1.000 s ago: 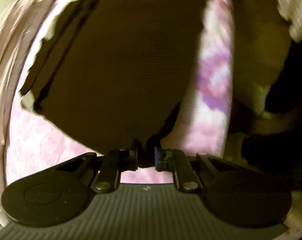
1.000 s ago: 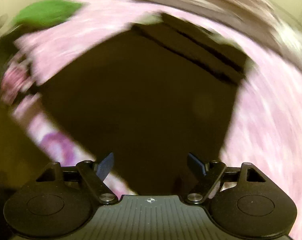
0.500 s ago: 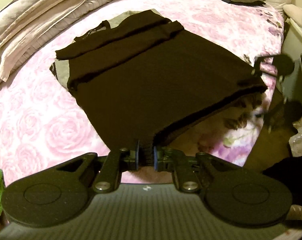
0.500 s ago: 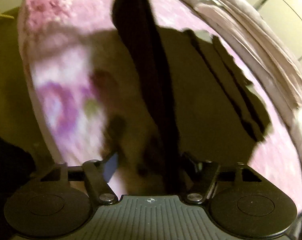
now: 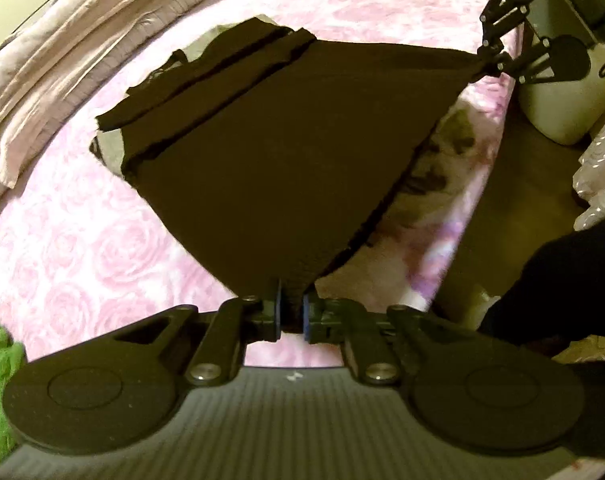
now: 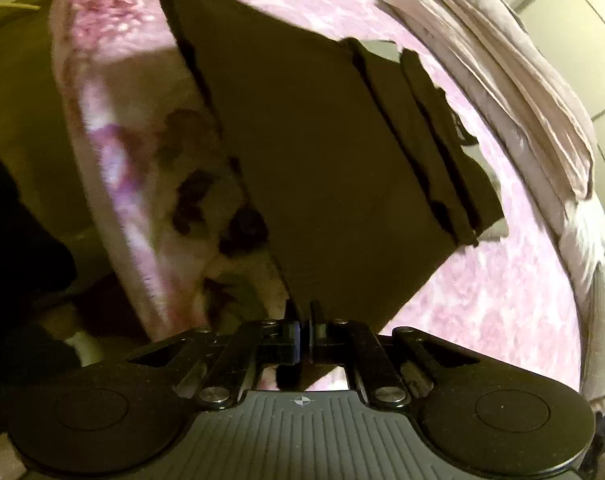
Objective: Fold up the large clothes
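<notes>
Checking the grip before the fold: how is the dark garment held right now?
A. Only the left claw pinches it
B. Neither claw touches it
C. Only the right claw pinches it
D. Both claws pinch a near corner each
D: the left claw and the right claw are each shut on a near corner of the garment, whose near edge hangs lifted between them.

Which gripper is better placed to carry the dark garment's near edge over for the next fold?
Neither alone: the left gripper and right gripper each pinch one near corner of the garment, so both should probably move together.
</notes>
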Demonstrator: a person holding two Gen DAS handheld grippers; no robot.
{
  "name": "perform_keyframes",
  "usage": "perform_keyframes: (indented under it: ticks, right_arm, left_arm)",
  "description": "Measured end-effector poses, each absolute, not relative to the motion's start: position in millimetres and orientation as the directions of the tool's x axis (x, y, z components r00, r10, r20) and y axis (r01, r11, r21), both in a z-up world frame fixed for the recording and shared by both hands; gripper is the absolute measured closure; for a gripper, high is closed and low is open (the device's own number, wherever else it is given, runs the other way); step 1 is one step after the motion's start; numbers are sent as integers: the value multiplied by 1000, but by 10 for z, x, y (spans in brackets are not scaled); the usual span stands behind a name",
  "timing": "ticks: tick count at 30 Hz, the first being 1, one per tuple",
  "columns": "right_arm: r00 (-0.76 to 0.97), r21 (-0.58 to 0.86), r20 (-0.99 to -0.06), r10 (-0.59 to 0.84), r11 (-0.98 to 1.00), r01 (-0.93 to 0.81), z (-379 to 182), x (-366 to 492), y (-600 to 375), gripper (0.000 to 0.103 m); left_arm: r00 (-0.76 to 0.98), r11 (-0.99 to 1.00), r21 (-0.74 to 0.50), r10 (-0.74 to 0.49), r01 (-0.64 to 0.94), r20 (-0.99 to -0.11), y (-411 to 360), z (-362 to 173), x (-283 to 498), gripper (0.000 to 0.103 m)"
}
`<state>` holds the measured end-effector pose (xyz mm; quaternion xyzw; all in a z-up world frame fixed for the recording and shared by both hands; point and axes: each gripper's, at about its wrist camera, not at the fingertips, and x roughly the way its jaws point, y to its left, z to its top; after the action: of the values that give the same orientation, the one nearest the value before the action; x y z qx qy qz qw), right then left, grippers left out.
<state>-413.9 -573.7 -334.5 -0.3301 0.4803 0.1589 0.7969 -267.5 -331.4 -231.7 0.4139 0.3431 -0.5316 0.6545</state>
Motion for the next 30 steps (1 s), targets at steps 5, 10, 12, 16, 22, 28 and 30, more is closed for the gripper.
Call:
perform_keyframes:
  ticks: [5, 10, 12, 16, 22, 28, 30]
  right_arm:
    - [385, -253, -923, 15, 729, -636, -3130, -4550, -5566, 103]
    - [261, -106, -961, 90, 752, -650, -2991, -4784, -5618, 103]
    - [273, -104, -956, 103, 754, -649, -2826, -4700, -5718, 103]
    - [368, -171, -924, 106, 746, -644, -2343, -4282, -5998, 103]
    - [466, -283, -883, 48, 738, -612, -1945, -3321, -6437, 103]
    - [416, -271, -909, -10, 774, -572, -2201, -2242, -6788, 103]
    - [385, -245, -923, -15, 795, -555, -2376, -1909, -6905, 103]
  left_arm:
    - [155, 117, 119, -382, 986, -911, -3050, -2187, -2924, 97]
    - [40, 91, 12, -323, 996, -945, -2893, -2108, -3305, 97]
    - [50, 112, 14, -324, 994, -945, -2937, -1983, -3282, 97]
    - [142, 189, 72, -387, 979, -911, -3231, -1530, -2906, 97]
    - [249, 298, 118, -451, 947, -857, -3909, -1100, -1897, 97]
    - [211, 327, 57, -459, 943, -863, -4603, -1397, -779, 97]
    - [177, 319, 27, -452, 947, -874, -4833, -1646, -438, 97]
